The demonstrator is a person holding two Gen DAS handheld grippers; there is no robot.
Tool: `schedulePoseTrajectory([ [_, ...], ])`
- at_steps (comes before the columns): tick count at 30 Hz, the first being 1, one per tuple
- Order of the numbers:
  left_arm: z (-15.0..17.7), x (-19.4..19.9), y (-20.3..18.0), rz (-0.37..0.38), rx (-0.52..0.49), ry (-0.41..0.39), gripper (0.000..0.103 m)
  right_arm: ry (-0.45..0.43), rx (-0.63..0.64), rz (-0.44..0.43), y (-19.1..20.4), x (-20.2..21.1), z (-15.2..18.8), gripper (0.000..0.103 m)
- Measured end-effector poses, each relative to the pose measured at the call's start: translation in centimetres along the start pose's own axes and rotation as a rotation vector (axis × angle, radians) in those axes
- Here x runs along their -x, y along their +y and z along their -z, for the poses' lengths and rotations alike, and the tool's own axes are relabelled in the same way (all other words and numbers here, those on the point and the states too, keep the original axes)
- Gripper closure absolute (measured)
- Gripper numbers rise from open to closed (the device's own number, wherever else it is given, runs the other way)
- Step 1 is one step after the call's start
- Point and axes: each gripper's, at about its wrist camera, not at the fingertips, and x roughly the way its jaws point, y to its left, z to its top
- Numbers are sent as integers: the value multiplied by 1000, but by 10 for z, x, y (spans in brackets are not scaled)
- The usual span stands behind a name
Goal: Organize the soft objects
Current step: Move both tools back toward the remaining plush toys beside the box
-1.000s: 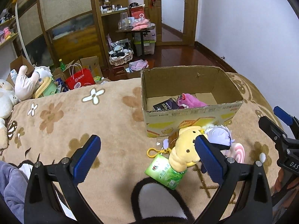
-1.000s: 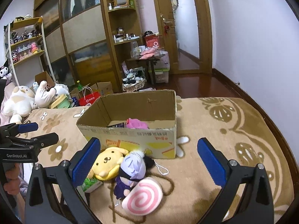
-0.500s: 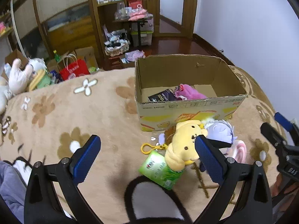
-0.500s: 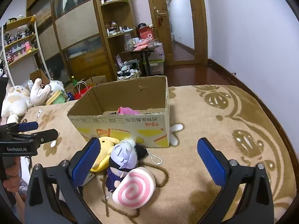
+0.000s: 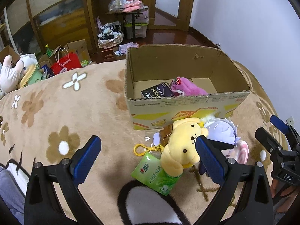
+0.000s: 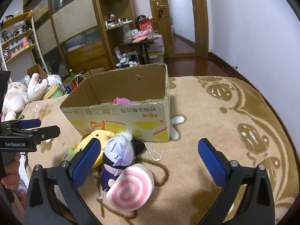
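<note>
A cardboard box point(image 5: 189, 105) point(image 6: 120, 119) stands on the tan blanket, holding a pink plush point(image 5: 185, 89) point(image 6: 122, 100) and a dark packet point(image 5: 157, 92). In front of it lie a yellow dog plush point(image 5: 181, 147) point(image 6: 97, 136), a purple-haired doll point(image 5: 222, 132) point(image 6: 117, 155), a pink swirl cushion point(image 6: 130, 186) point(image 5: 241, 154) and a green tissue pack point(image 5: 156, 173). My left gripper point(image 5: 148, 160) is open above the tissue pack and dog plush. My right gripper point(image 6: 149, 161) is open just above the doll and cushion. Neither holds anything.
A yellow keyring clip point(image 5: 139, 150) lies by the tissue pack. Large plush toys point(image 6: 16, 95) sit at the blanket's far left edge. Shelves, boxes and a red bag point(image 5: 64, 64) crowd the floor beyond. The blanket's right side point(image 6: 234, 121) drops toward the wall.
Both grippers have moved forward and lower toward the pile of toys in front of the box. Both stay open and nothing on the blanket has shifted.
</note>
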Motion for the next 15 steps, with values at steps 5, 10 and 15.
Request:
schedulePoseTrajectory([
  [5, 1, -16, 0, 43, 19, 47, 3, 31, -15, 13, -3, -9, 4, 0],
  [10, 1, -30, -5, 42, -5, 68, 3, 75, -40, 10, -7, -19, 8, 0],
  [15, -2, -46, -14, 53, -42, 88, 3, 129, -49, 0, -7, -30, 14, 0],
])
